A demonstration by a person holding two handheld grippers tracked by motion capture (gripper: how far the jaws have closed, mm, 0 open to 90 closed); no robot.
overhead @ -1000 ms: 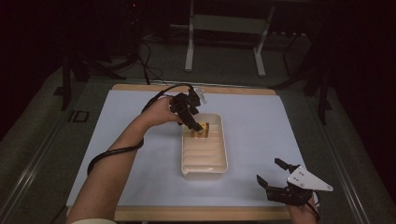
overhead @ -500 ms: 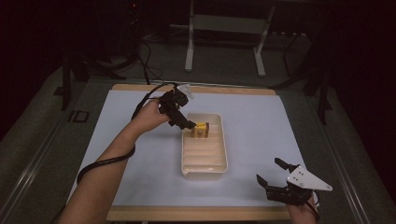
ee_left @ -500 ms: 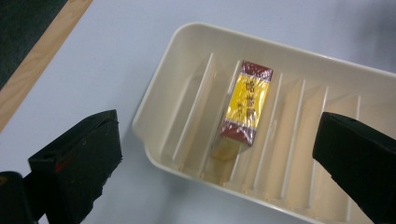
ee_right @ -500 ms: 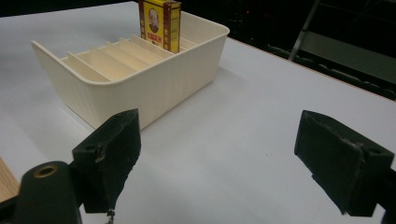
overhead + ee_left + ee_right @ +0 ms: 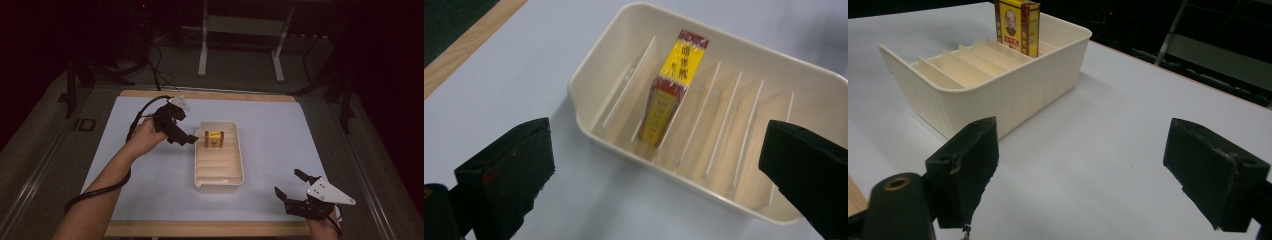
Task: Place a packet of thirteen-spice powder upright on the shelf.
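Observation:
A cream tray (image 5: 239,165) with several divider slots lies mid-table on the white mat. A yellow and red box (image 5: 213,138) stands upright in a slot near its far end. My left gripper (image 5: 188,139) hovers open just left of that end, holding nothing. Its own view looks down between wide jaws (image 5: 654,185) at the box (image 5: 672,85) and the tray rim (image 5: 583,107). My right gripper (image 5: 290,183) rests open near the front right corner, well apart from the tray. Its view (image 5: 1088,170) shows the tray wall (image 5: 1013,95) and the box (image 5: 1017,25) beyond.
The white mat (image 5: 280,130) covers a wooden-edged table (image 5: 210,229). A black cable (image 5: 100,187) trails from the left gripper along the forearm. Dark floor and metal stand legs (image 5: 240,45) lie beyond the far edge.
The left gripper has drawn back leftward out of the tray, leaving the box standing in its slot. The right gripper has stayed put.

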